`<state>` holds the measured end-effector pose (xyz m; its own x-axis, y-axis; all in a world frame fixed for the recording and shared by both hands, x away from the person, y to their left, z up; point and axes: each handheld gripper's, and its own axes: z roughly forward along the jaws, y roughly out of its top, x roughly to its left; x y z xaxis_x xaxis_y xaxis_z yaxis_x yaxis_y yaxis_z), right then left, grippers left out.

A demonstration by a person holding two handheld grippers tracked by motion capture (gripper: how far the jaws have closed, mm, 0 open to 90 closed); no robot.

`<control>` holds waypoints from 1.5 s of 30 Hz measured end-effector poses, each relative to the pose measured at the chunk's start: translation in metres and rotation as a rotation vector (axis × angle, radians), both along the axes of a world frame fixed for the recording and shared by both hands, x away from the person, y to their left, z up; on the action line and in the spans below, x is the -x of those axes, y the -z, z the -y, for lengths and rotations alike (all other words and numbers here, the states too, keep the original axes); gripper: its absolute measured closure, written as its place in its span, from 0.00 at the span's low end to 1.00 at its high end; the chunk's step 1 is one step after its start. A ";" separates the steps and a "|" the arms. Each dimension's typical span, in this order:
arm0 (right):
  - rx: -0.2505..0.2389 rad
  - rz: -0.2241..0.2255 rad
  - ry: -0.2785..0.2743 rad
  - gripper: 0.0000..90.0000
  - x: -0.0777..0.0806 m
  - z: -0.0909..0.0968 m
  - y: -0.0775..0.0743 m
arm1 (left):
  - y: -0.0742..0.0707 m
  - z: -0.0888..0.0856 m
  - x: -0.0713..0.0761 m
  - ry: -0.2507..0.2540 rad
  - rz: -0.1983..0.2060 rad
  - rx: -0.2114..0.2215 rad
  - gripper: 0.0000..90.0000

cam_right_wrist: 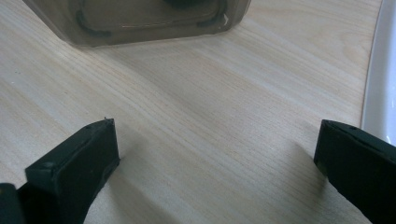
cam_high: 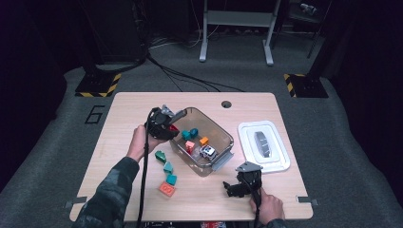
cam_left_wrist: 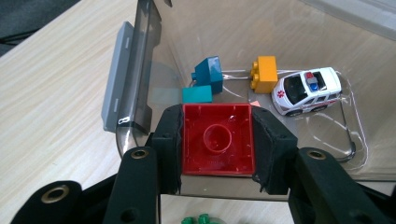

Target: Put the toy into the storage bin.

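Firmly red brick (cam_left_wrist: 218, 140) between left gripper (cam_left_wrist: 218, 144) pads

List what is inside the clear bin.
The bin holds two teal blocks, an orange block, a toy car and a pink block. The red block hides the floor behind it.

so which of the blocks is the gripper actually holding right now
The red block, clamped between the left gripper's jaws over the clear bin. The teal and orange blocks lie loose inside the bin or on the table.
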<state>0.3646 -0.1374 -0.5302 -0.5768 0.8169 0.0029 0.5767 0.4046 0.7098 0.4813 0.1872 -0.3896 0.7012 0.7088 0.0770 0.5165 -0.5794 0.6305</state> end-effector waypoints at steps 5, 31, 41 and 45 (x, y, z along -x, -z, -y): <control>0.000 0.000 0.000 0.00 0.000 0.000 0.000 | 0.002 0.000 0.000 0.005 -0.005 -0.006 0.63; 0.001 0.000 -0.001 0.00 0.000 0.000 0.000 | 0.036 -0.081 0.041 -0.175 0.013 0.083 0.00; -0.004 -0.001 0.004 0.00 0.000 0.000 0.000 | 0.084 -0.079 0.039 -0.225 -0.036 0.117 0.00; -0.005 -0.002 0.004 0.00 0.000 0.000 0.000 | 0.093 -0.075 0.037 -0.223 -0.047 0.114 0.00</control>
<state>0.3645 -0.1369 -0.5301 -0.5732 0.8194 0.0080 0.5796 0.3984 0.7109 0.4447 0.2618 -0.4824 0.5271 0.8488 -0.0414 0.6540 -0.3740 0.6576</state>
